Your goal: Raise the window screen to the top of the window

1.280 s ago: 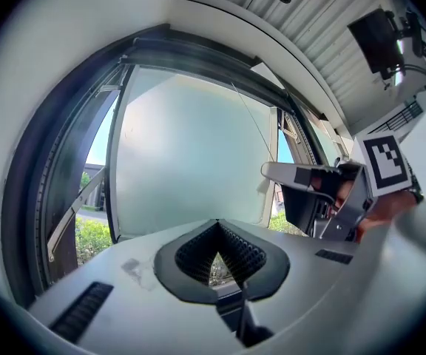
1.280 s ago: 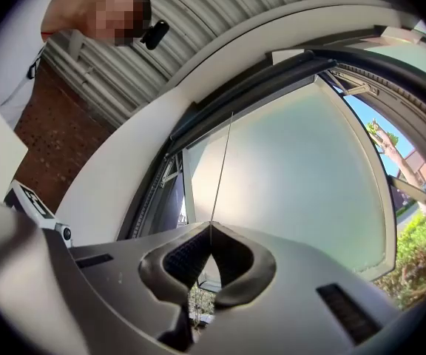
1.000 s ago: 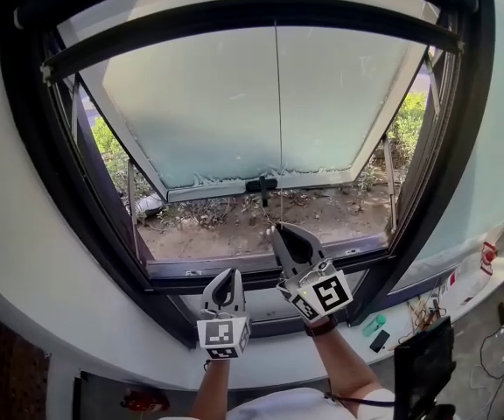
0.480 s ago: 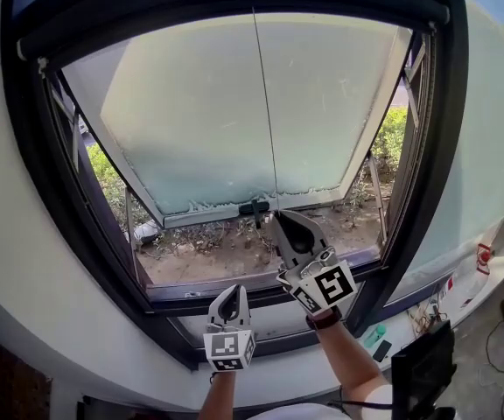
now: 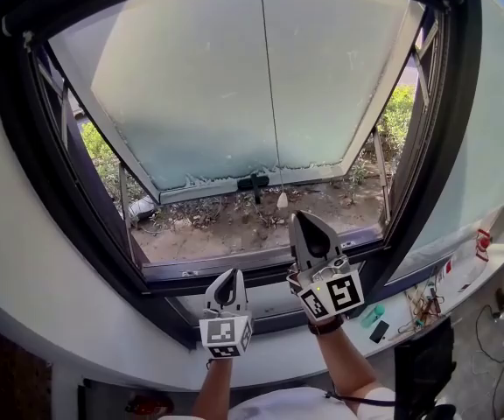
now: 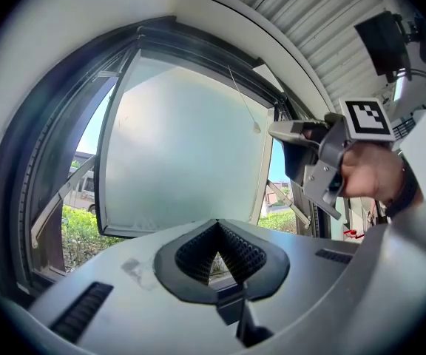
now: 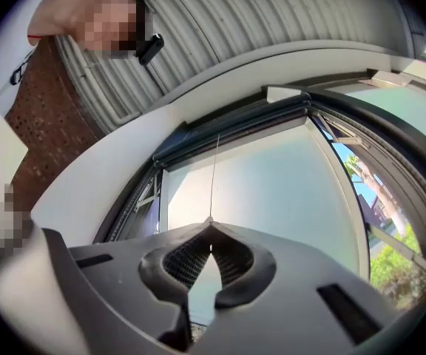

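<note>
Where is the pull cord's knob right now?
Head view, centre: the knob hangs at the end of its cord, just upper-left of the right hand-held gripper.

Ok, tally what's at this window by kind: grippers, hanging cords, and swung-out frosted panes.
grippers: 2, left gripper and right gripper
pull cord: 1
frosted window sash: 1
total: 4
</note>
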### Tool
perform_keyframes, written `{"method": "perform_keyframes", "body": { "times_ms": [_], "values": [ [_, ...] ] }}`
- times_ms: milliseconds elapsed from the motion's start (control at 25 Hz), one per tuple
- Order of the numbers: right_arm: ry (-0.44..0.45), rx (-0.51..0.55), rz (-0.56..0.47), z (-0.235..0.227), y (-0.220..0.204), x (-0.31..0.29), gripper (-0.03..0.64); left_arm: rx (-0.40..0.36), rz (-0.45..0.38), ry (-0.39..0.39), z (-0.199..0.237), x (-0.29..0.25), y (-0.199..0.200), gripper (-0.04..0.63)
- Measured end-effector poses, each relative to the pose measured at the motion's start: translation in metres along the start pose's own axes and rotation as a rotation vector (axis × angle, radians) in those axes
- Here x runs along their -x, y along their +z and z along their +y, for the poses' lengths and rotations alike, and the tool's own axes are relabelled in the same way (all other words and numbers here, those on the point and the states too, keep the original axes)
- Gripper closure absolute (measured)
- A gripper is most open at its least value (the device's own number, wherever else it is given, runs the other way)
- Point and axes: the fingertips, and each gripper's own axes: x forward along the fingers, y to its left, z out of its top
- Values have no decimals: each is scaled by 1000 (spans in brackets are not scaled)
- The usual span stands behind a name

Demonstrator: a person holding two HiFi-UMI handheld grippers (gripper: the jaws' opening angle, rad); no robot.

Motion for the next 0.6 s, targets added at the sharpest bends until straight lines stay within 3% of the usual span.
{"method": "perform_keyframes", "body": {
  "times_ms": [160, 320, 600],
  "values": [
    [-54, -112, 223, 0, -86, 36, 615, 26, -2, -3, 3, 3, -12, 595],
    [-90, -132, 423, 4, -160, 75, 615, 16, 10, -2, 5, 2, -27, 595],
    [-79, -80, 527, 2, -191, 95, 615, 5, 30, 3, 8, -1, -39, 595]
  ]
}}
